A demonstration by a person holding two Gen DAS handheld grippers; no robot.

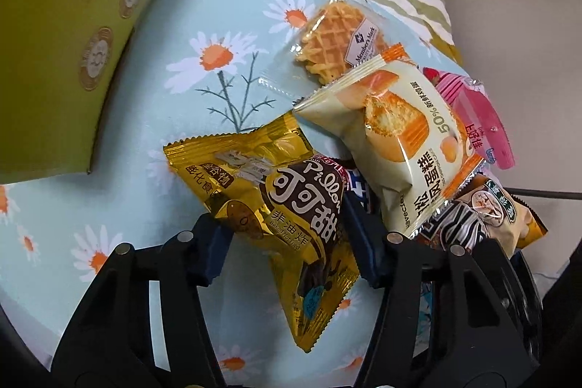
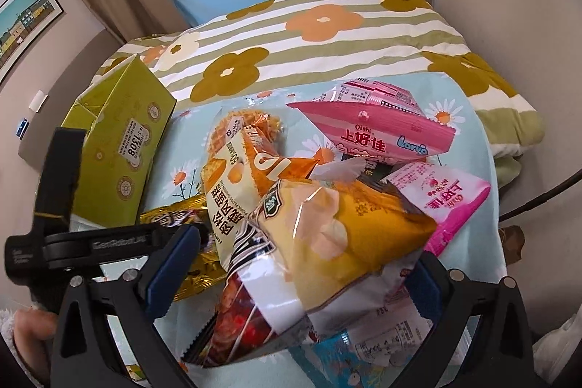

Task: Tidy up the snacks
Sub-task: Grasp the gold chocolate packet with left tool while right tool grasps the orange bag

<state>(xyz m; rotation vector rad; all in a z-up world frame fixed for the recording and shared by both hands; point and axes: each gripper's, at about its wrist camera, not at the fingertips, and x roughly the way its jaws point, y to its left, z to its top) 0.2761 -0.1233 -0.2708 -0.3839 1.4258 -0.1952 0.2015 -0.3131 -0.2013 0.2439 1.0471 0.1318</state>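
Two blue-padded fingers of the left gripper pinch a gold cocoa pillow snack packet across its middle, in the left wrist view. The packet's long axis runs diagonally, one crimped end pointing up-left over the daisy-print cloth, the other down toward the camera. Just right of it a cream pork floss cake packet overlaps its edge, with a clear-wrapped waffle beyond and a pink Oishi packet further right. A green cardboard box stands well apart at upper left.

From the right wrist, the right gripper has its jaws spread, a yellow chip bag lying between them; whether the pads touch it I cannot tell. That bag's long axis runs from lower left to upper right. Behind it sits a pink Oishi Larva bag, beside it another pink packet. The green box stands at left, the left gripper's dark body crossing in front.
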